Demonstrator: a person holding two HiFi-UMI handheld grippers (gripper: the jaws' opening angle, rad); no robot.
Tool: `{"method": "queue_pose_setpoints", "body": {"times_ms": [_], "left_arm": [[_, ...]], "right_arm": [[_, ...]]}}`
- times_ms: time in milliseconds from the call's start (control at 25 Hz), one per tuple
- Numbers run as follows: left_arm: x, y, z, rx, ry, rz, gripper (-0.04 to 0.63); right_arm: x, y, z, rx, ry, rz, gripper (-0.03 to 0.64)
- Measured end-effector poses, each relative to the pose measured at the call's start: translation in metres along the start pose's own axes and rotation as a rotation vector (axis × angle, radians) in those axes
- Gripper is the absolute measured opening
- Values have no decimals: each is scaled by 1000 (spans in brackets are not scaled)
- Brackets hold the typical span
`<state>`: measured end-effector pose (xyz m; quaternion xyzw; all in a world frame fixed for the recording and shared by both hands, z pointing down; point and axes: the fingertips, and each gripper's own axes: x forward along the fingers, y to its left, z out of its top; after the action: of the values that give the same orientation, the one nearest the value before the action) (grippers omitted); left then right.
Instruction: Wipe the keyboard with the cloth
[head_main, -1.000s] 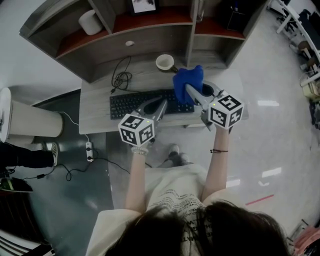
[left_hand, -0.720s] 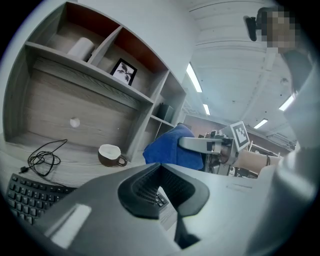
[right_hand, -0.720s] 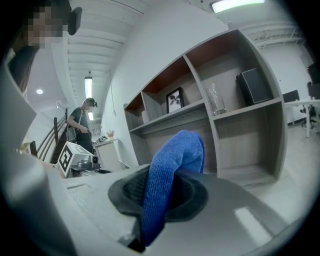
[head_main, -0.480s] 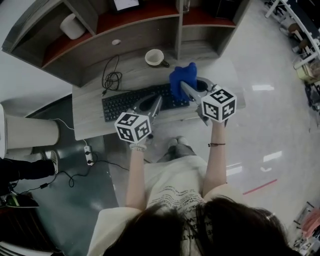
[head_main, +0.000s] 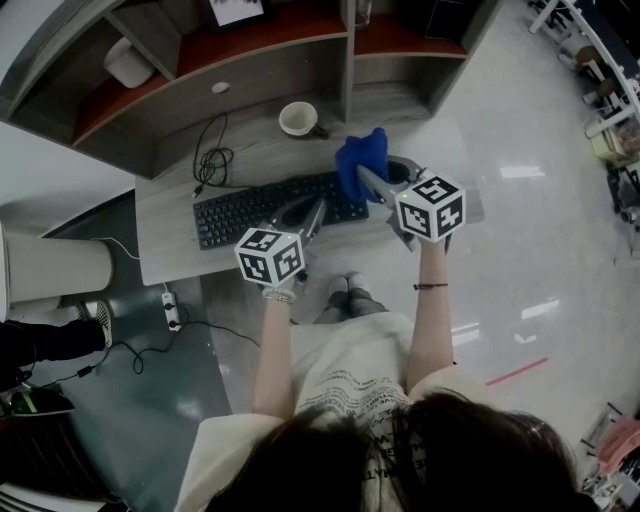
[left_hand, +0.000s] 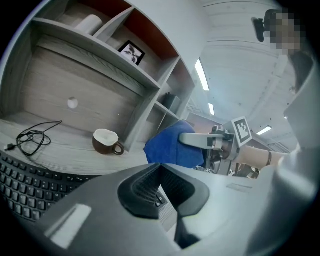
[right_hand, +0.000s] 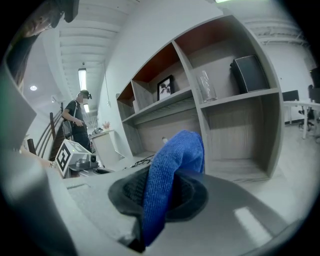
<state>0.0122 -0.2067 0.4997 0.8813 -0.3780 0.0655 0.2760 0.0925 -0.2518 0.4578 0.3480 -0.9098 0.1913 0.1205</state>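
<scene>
Right gripper (head_main: 366, 180) pinches the cloth (head_main: 362, 152), which looks soft and floppy, over the keyboard (head_main: 255, 207); left gripper (head_main: 318, 208) is closed, empty.

Two grippers are showing, the left gripper (head_main: 308, 207) and the right gripper (head_main: 368, 178), each carrying one marker cube (head_main: 270, 257), so two cubes in all. One keyboard (head_main: 265, 208) is lying on the surface (head_main: 170, 235). One cup (head_main: 298, 118) and one coiled cable (head_main: 212, 160) are sitting behind it. One blue cloth (head_main: 358, 160) is hanging in the right gripper's jaws. On the shelves (head_main: 260, 45), one white roll (head_main: 128, 62), one picture frame (left_hand: 132, 51), one glass (right_hand: 206, 86) and one dark box (right_hand: 248, 74) are standing. One power strip (head_main: 170, 308) is lying on the floor (head_main: 560, 250). One person (right_hand: 77, 122) is standing far off in the right gripper view.
</scene>
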Motion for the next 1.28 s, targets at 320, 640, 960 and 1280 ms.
{"method": "queue_pose_setpoints", "body": {"times_ms": [320, 640, 960, 1280], "left_arm": [[20, 0, -14, -37, 33, 14, 3], [36, -7, -22, -64, 52, 25, 3], [47, -13, -29, -89, 40, 59, 3], [45, -4, -29, -119, 21, 109, 3]], "right_arm": [[-2, -22, -19, 38, 39, 6, 58], [-10, -43, -38, 46, 87, -6, 58], [-3, -50, -57, 63, 124, 35, 58], [9, -45, -63, 76, 138, 90, 58]]}}
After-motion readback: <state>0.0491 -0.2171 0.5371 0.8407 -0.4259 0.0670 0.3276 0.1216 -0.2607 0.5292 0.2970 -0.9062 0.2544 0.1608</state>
